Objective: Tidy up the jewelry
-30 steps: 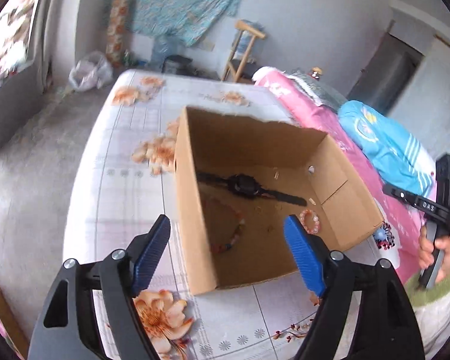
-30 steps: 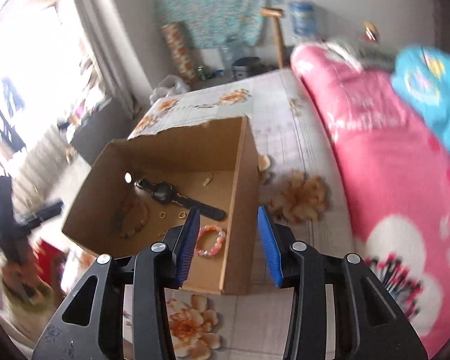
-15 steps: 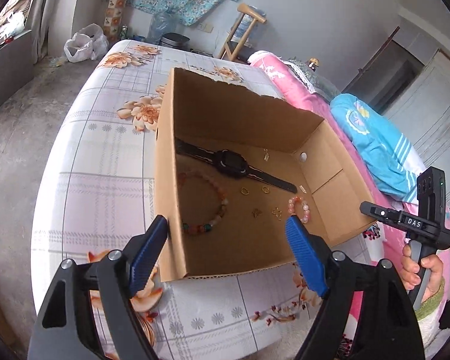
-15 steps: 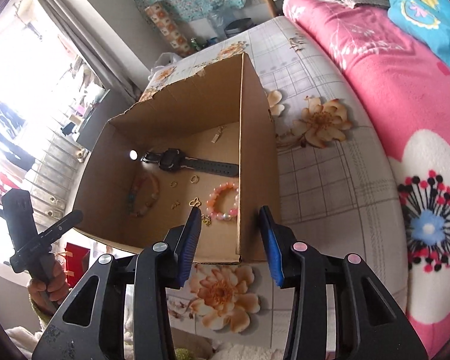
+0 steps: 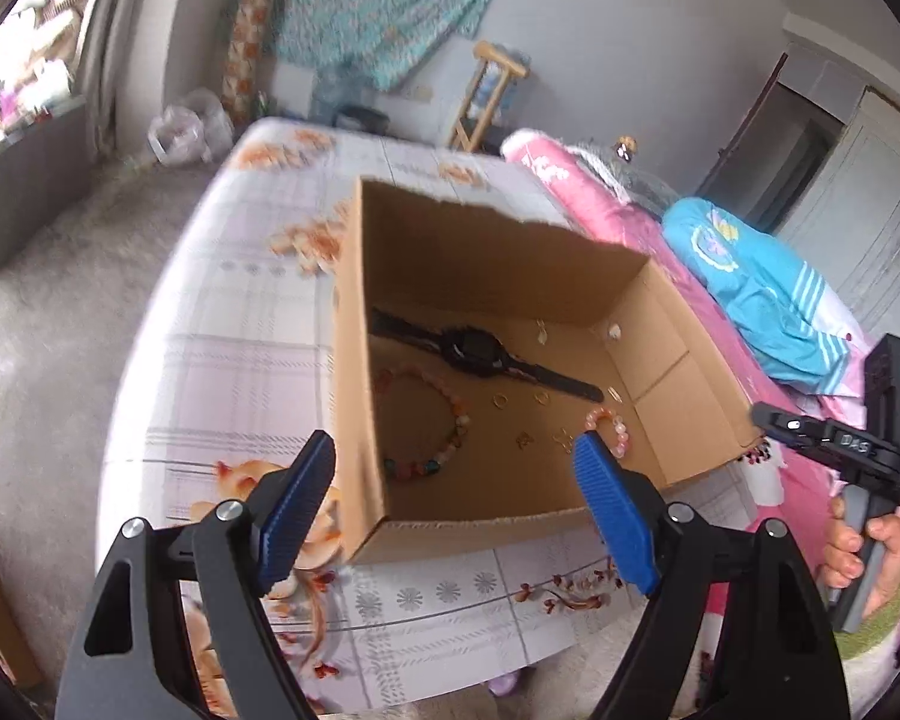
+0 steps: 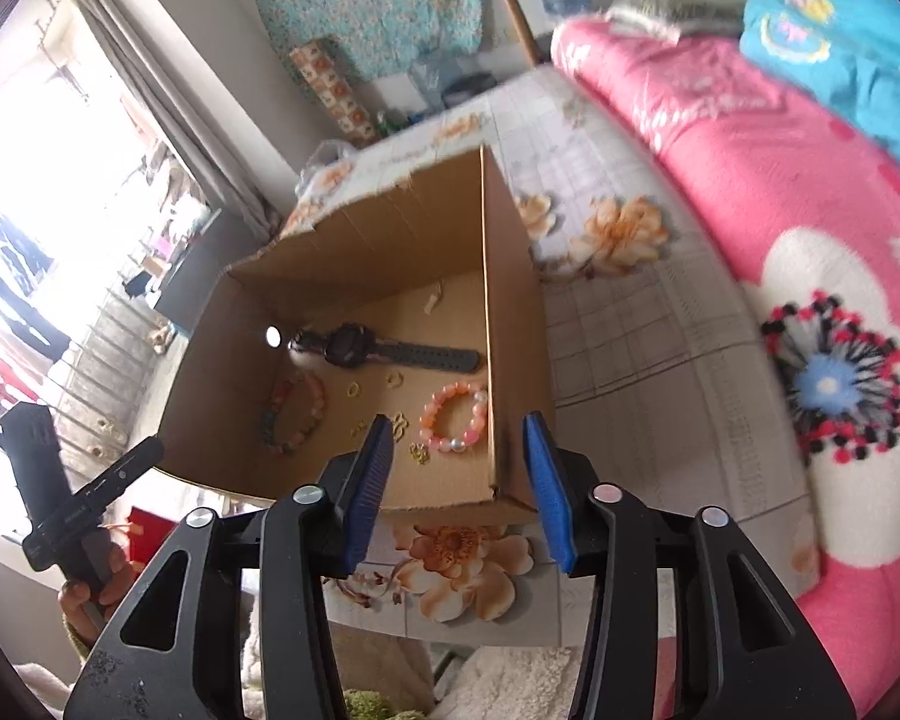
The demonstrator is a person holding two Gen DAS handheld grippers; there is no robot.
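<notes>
Both grippers have drawn closer to the open cardboard box [image 5: 510, 276] than a second ago, and it now fills more of each wrist view. The right gripper [image 6: 459, 486], narrow a second ago, is opening; its jaws straddle the near right corner of the box with nothing pressed between them. The left gripper [image 5: 453, 507] stands wide and is opening a little more, empty, framing the near left corner.

The jewelry lies loose on the box floor: a black watch [image 6: 384, 351] toward the far side, a pink bead bracelet [image 6: 456, 414] by the right wall, a multicolored bead bracelet [image 5: 432, 420] to the left, and small gold pieces [image 6: 399, 426] between them. Judging by this, sorting has not started; the widening right jaws suggest a reach toward the pink bracelet.
</notes>
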